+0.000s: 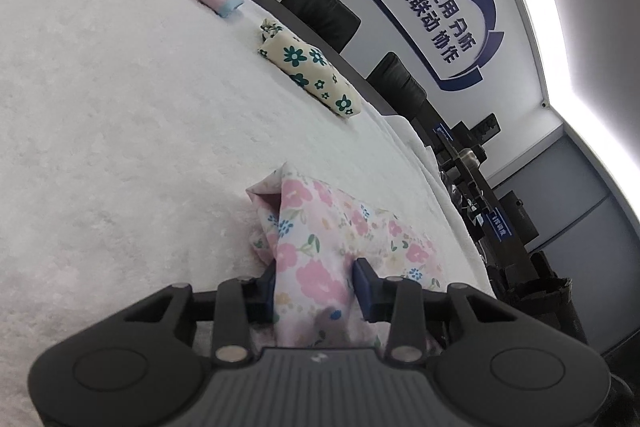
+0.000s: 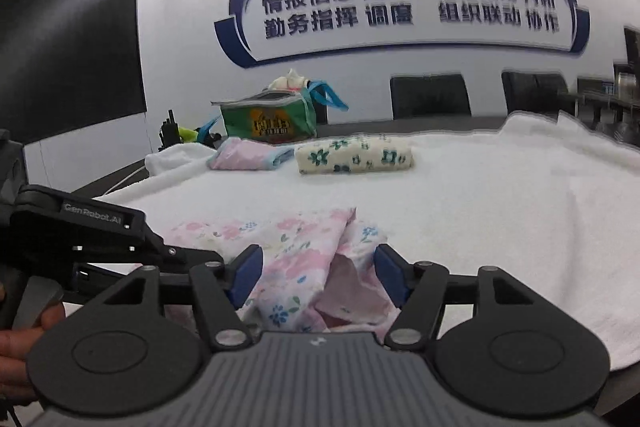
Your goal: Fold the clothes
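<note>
Pink floral garment [image 1: 320, 227] lies bunched on the white towel-covered table [image 1: 120, 127], pinched in the left gripper [image 1: 314, 285], while the right gripper [image 2: 318, 277] straddles its folds with fingers apart, its view alone showing the person's left hand [image 2: 24, 339].

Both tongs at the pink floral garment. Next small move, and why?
Probably close the right tongs on the pink floral garment. The left tongs already pinch a fold of it, while the right pads stand apart with crumpled cloth between them, not pressing. With both ends gripped it could be lifted off the white towel to fold.
</note>
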Motion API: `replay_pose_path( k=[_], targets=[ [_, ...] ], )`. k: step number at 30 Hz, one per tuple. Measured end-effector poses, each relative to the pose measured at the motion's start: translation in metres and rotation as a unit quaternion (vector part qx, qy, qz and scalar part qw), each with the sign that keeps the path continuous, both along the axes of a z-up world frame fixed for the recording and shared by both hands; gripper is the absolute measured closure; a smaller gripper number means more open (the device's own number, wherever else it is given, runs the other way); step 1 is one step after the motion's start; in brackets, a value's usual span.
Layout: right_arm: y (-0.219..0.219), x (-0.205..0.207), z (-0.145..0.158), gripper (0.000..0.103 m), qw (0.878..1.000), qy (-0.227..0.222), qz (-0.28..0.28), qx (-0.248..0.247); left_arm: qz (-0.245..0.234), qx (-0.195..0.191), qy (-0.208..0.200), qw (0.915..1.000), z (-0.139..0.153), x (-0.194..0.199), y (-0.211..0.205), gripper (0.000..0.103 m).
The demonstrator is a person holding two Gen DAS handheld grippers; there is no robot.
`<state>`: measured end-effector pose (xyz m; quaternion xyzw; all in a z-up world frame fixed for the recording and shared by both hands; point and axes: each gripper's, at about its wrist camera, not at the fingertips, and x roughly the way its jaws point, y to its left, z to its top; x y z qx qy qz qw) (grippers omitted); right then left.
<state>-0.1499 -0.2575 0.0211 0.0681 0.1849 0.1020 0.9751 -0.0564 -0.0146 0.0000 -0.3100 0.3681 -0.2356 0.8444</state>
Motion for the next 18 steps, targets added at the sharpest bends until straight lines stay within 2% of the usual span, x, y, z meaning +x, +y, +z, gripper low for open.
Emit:
replay_pose_path(
  k=[1,3,4,6,8,9,10,12,13,14,15,16,17,18],
  targets=[
    [-0.005,0.007,-0.005,0.045,1.000,0.017,-0.001,0.023,0.000,0.002,-0.001,1.0000,0.001,-0.001,-0.001,0.068],
    [-0.017,0.023,-0.016,0.085,0.993,0.061,0.018,0.101,0.001,0.007,-0.001,1.0000,0.001,-0.004,-0.003,0.068],
    [-0.025,0.030,-0.021,0.092,0.983,0.082,0.030,0.159,0.006,0.009,-0.005,0.9999,0.002,-0.008,-0.002,0.070],
    [-0.042,0.042,-0.030,0.096,0.956,0.112,0.054,0.267,0.004,0.013,-0.017,0.9998,0.005,-0.011,-0.001,0.070],
    [-0.061,0.053,-0.040,0.096,0.922,0.140,0.064,0.355,0.000,0.009,-0.020,0.9998,0.004,-0.011,0.000,0.067],
    [-0.068,0.057,-0.045,0.096,0.911,0.153,0.059,0.378,-0.001,0.004,-0.017,0.9998,0.002,-0.009,0.001,0.064],
    [-0.071,0.060,-0.048,0.096,0.910,0.162,0.049,0.378,-0.002,-0.006,-0.012,0.9999,0.000,-0.007,0.003,0.060],
    [-0.070,0.058,-0.044,0.089,0.924,0.160,0.033,0.346,-0.006,-0.018,-0.008,0.9998,-0.002,-0.004,0.009,0.055],
    [-0.068,0.053,-0.037,0.087,0.932,0.152,0.033,0.327,-0.004,-0.018,-0.014,0.9997,0.000,-0.003,0.012,0.047],
    [-0.064,0.047,-0.027,0.085,0.944,0.137,0.034,0.297,-0.009,-0.015,-0.019,0.9997,0.001,-0.001,0.012,0.040],
    [-0.059,0.039,-0.016,0.080,0.959,0.115,0.032,0.257,-0.013,-0.011,-0.025,0.9995,0.003,0.002,0.013,0.040],
    [-0.055,0.034,-0.008,0.079,0.969,0.100,0.025,0.226,-0.017,-0.008,-0.030,0.9994,0.005,0.005,0.013,0.045],
    [-0.053,0.031,-0.004,0.078,0.974,0.093,0.017,0.206,-0.021,-0.004,-0.036,0.9991,0.006,0.008,0.014,0.061],
    [-0.051,0.028,0.000,0.078,0.979,0.086,0.009,0.185,-0.025,0.000,-0.040,0.9989,0.008,0.010,0.014,0.068]
  ],
)
